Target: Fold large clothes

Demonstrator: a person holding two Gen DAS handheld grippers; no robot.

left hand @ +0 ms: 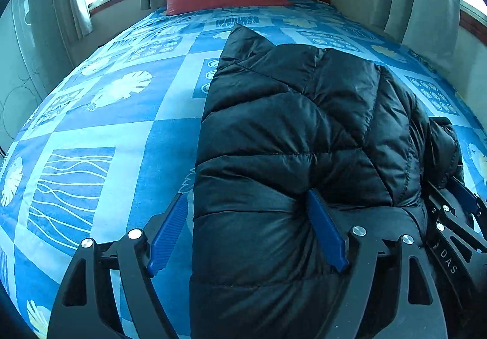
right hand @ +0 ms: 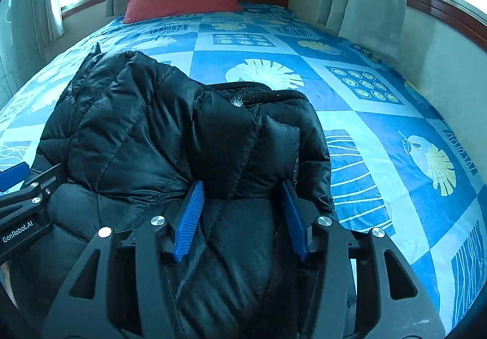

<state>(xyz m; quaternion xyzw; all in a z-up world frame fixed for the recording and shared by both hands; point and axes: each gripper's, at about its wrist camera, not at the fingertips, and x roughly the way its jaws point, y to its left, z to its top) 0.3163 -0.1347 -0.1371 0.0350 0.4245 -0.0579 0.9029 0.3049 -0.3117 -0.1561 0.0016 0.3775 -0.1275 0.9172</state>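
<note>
Both open — left gripper (left hand: pixel 248 211) straddles the black puffer jacket (left hand: pixel 289 132) edge on the blue bedspread (left hand: pixel 121 126). Right gripper (right hand: pixel 242 202) sits wide around a bunched fold, not clamped.

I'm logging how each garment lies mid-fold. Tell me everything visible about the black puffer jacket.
The black puffer jacket is glossy, quilted in puffy stitched panels, and bunched into a thick folded bundle on the blue patterned bedspread. A ribbed dark edge with white fluff shows at its far end. The left tool straddles its left edge, and the right tool brackets a fold, both open.
</note>
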